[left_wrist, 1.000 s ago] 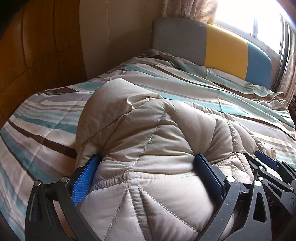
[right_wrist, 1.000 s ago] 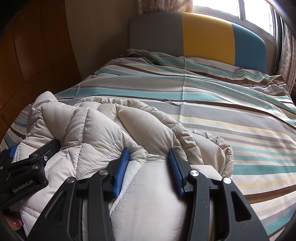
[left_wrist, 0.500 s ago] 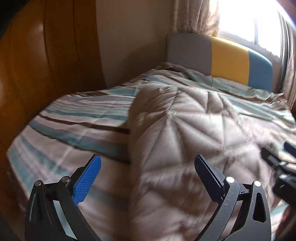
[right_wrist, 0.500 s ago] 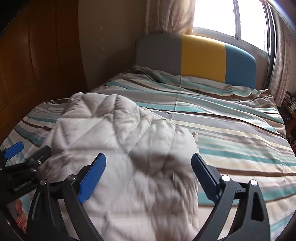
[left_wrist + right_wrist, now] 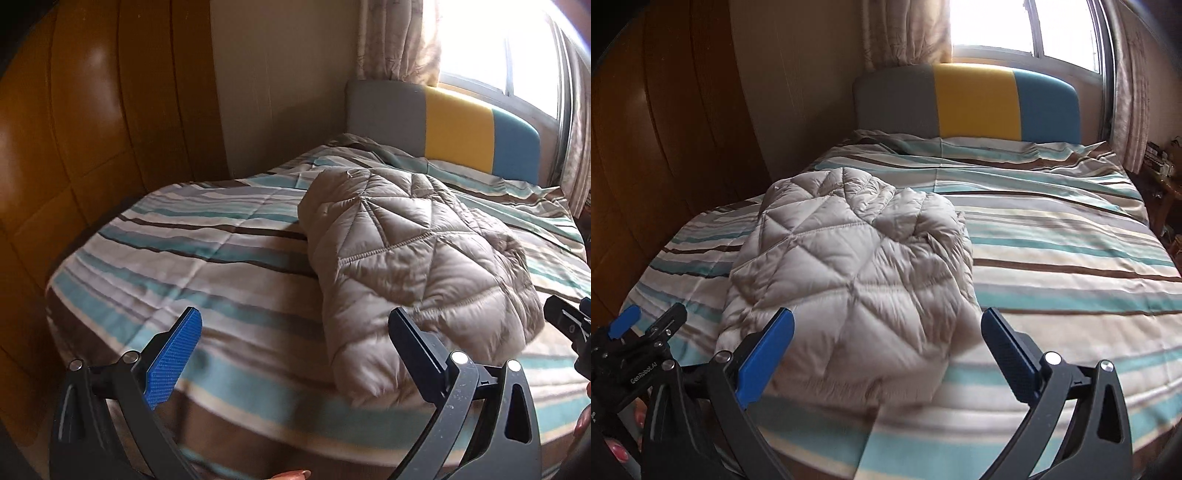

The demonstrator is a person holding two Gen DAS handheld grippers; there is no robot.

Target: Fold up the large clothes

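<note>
A beige quilted puffer jacket (image 5: pixel 413 266) lies folded into a compact bundle on the striped bed, also in the right wrist view (image 5: pixel 849 284). My left gripper (image 5: pixel 295 347) is open and empty, held back from the bed's near edge, left of the jacket's near end. My right gripper (image 5: pixel 886 350) is open and empty, just in front of the jacket's near end, not touching it. The left gripper shows at the left edge of the right wrist view (image 5: pixel 646 332); the right gripper shows at the right edge of the left wrist view (image 5: pixel 569 325).
The bed has a striped teal, brown and white cover (image 5: pixel 1052 258) and a grey, yellow and blue headboard (image 5: pixel 967 103). A wooden wardrobe (image 5: pixel 74 147) stands close on the left. A window with curtains (image 5: pixel 1015 26) is behind the headboard.
Both grippers opened, let go of the jacket and pulled back from it. The jacket now lies flat and folded on the bed.
</note>
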